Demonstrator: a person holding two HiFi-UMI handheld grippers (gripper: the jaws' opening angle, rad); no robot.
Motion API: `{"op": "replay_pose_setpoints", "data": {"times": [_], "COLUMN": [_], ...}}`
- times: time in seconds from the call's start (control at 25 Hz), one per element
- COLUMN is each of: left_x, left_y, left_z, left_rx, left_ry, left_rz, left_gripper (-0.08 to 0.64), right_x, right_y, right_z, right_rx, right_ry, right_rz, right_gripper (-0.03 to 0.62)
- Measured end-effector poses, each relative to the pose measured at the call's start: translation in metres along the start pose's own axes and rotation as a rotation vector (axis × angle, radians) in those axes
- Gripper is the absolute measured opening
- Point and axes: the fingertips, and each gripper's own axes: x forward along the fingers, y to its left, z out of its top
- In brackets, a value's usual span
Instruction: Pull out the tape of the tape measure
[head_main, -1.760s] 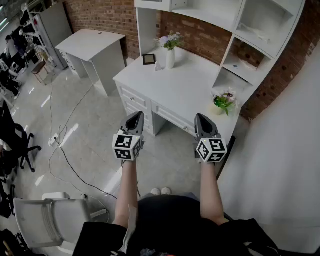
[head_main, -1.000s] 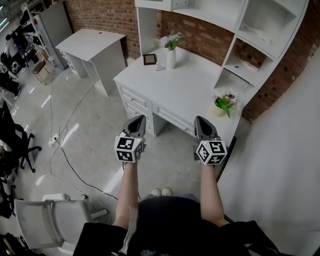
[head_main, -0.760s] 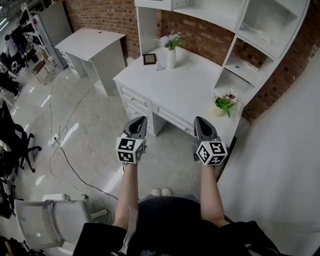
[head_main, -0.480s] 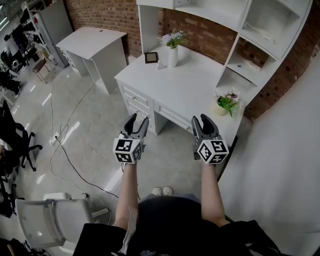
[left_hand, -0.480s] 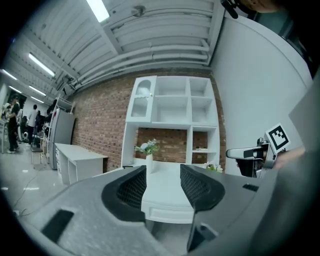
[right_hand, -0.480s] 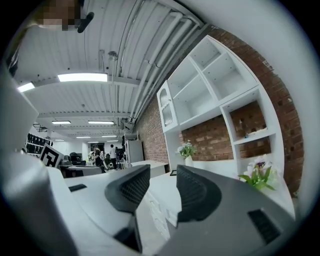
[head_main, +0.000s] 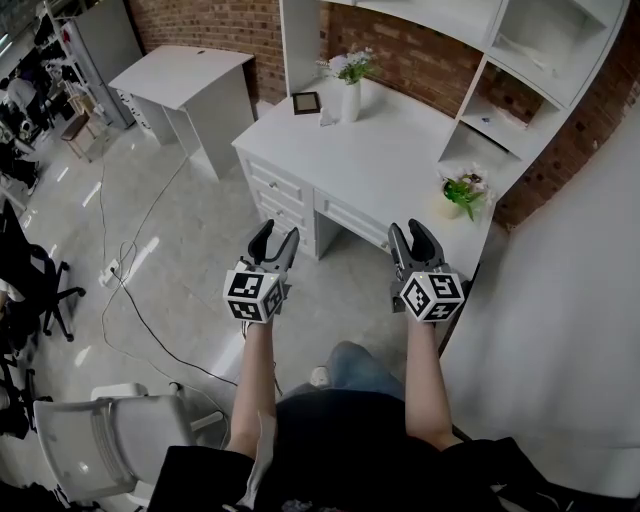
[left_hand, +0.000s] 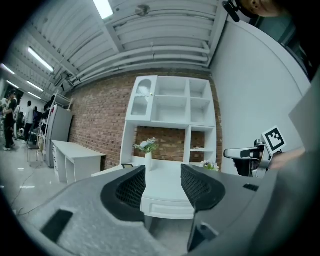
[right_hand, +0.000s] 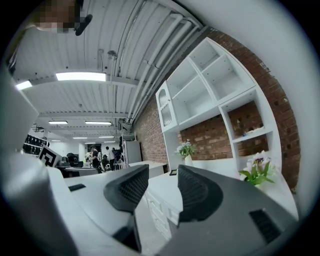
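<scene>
While the left gripper (head_main: 276, 233) and right gripper (head_main: 409, 229) hang short of the far counter (head_main: 380, 170), jaws just opened wide and empty, no tape measure is in sight; nothing of the task looks begun.

I hold my left gripper (head_main: 275, 236) and right gripper (head_main: 410, 233) level before the white desk (head_main: 375, 160). Both jaws have just been opening, with nothing between them.

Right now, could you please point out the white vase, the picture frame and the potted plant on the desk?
white vase (head_main: 350, 103), head view, middle of its body.
picture frame (head_main: 306, 102), head view, centre of the frame.
potted plant (head_main: 461, 189), head view, its green leaves.
</scene>
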Motion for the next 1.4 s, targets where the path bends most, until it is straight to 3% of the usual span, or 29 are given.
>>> {"op": "replay_pose_setpoints", "data": {"times": [0.24,0.48,1.4], "left_x": [0.011,0.056,0.365], "left_y": [0.018,0.048,0.182], "left_z": [-0.006,-0.009,-0.010], "left_rx": [-0.015,-0.016,-0.051], "left_ry": [0.009,0.015,0.105], "left_rz": [0.004,0.008,0.051], "left_gripper": [0.192,0.192,0.192], "right_x": [0.017,0.072,0.391], "right_y": [-0.004,-0.015,-0.146], "right_z": [-0.004,-0.010,-0.022], "right_rx": [0.013,-0.003,0.011], "right_ry": [0.006,0.012,0.129], "right_rz": [-0.008,0.014,0.116], "right_gripper": [0.163,0.163,0.163]}}
